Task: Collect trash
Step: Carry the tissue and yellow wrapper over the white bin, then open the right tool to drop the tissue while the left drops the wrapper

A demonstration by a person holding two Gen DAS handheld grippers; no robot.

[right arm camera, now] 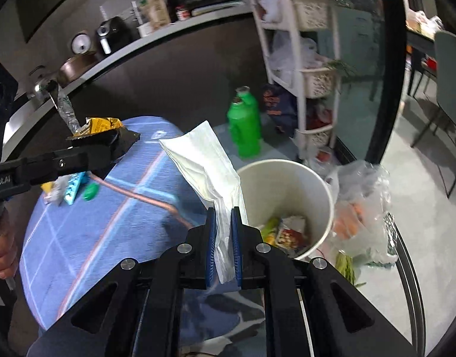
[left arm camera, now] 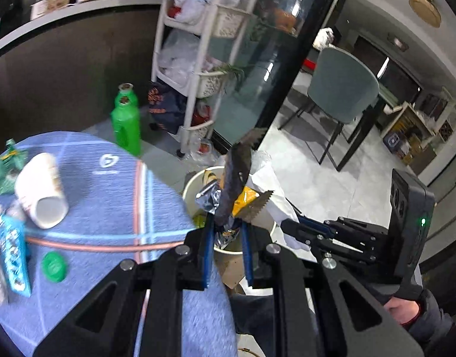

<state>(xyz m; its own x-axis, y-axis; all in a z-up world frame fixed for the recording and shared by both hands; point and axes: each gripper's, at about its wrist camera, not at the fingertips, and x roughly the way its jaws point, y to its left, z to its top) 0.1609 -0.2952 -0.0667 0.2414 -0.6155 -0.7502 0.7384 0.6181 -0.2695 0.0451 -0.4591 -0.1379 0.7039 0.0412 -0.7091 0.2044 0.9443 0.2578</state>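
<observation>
A crumpled snack wrapper [left arm camera: 237,178], dark outside with yellow and foil showing, is pinched between the narrowed jaws of the left gripper [left arm camera: 227,226], and in the left wrist view it hangs directly over the white paper bin [left arm camera: 188,187], which sits at about twelve o'clock from that gripper, just off the edge of the blue round table [left arm camera: 109,208]. A folded white napkin [right arm camera: 204,160] is clamped in the nearly closed right gripper [right arm camera: 223,217]; in the right wrist view the bin's open mouth lies at roughly one o'clock from the fingertips, with wrappers already seen at its bottom. Both pieces are judged very light, limp and easily crushed: the wrapper's film is likely slick and springy, so a pinch on a doubled fold, as held now, should be the safest, while the napkin is soft and grippy and is best taken across its stacked folds, since a single ply could tear or unfurl. Neither should drop with much certainty, as such light trash may flutter past the rim unless released low over the opening. Left on the table are a tipped white paper cup [left arm camera: 43,190] at ten o'clock from the left gripper, a green cap [left arm camera: 54,266], a teal packet [left arm camera: 14,255] and a green bottle [left arm camera: 126,119] at eleven o'clock.
</observation>
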